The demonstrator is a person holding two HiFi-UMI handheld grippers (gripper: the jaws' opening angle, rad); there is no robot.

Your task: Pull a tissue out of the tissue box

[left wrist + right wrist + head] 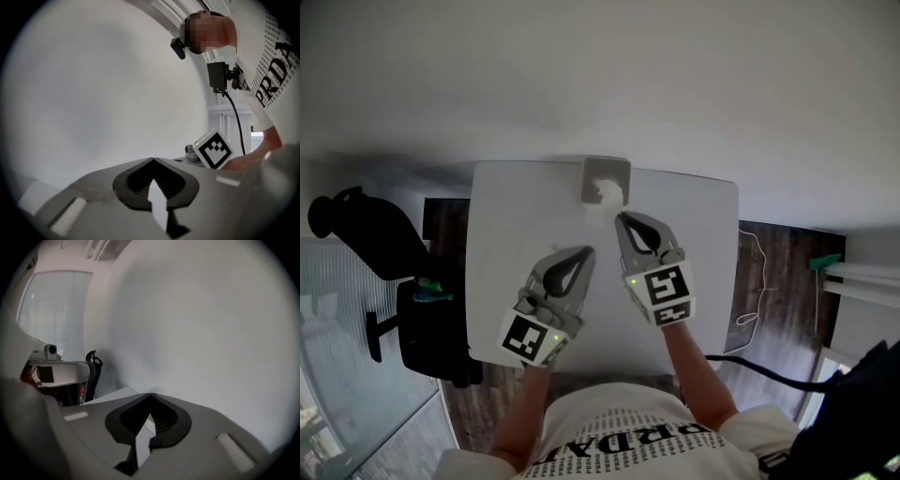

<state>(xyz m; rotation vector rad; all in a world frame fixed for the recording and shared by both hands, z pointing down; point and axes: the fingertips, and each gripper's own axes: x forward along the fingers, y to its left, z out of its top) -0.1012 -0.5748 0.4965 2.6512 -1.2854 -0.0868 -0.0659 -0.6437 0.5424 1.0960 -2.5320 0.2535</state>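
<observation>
Left gripper (153, 159), jaws closed tip to tip with nothing between them. Beyond the tips is a plain white wall (93, 93). Right of the tips is the other gripper's marker cube (213, 149); above it are a black cabled device (217, 75) and a person's printed white shirt (274, 70).

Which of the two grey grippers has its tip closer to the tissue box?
The right grey gripper: its tip nearly reaches the white tissue box, while the left grey gripper has its tip farther back.
</observation>
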